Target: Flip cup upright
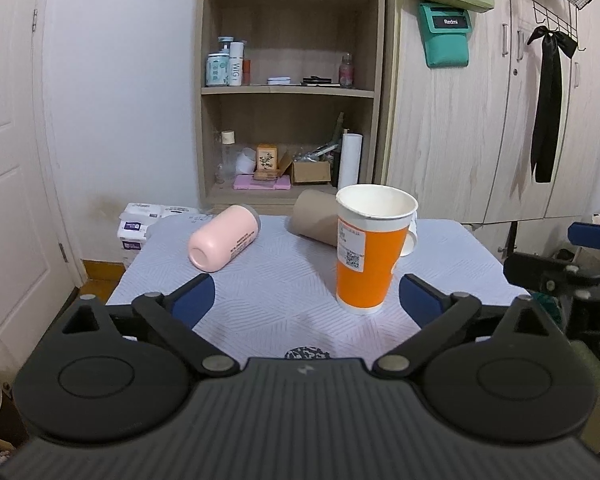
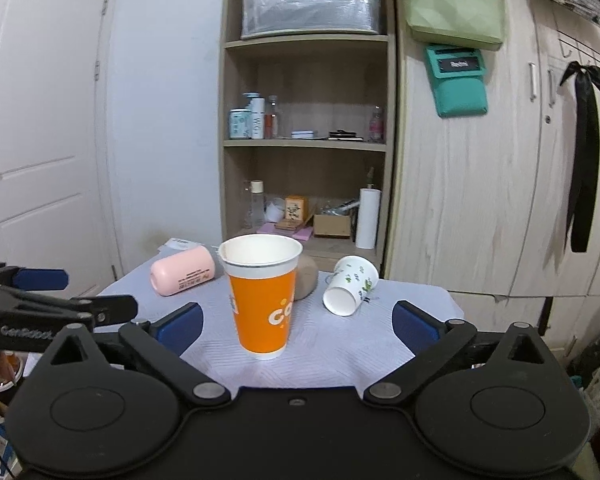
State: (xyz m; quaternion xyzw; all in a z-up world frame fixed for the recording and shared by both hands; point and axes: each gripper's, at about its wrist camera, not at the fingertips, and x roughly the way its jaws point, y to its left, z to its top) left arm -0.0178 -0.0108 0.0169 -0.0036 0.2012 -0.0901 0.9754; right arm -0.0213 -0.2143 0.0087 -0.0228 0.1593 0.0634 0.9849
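Pale quilted table (image 1: 260, 300): tall orange paper cup (image 1: 367, 248) stands upright at near centre; left gripper (image 1: 306, 300) spread wide, empty. Right view: right gripper (image 2: 296, 326) likewise agape — cup light, crushable; grasp mid-wall gently.

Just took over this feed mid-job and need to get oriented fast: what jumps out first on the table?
The tall orange paper cup stands upright, mouth up, at the middle of the table, nearest both open grippers. Behind it three cups lie on their sides: a pink cup to the left, a brown cup directly behind, and a white patterned paper cup to the right.
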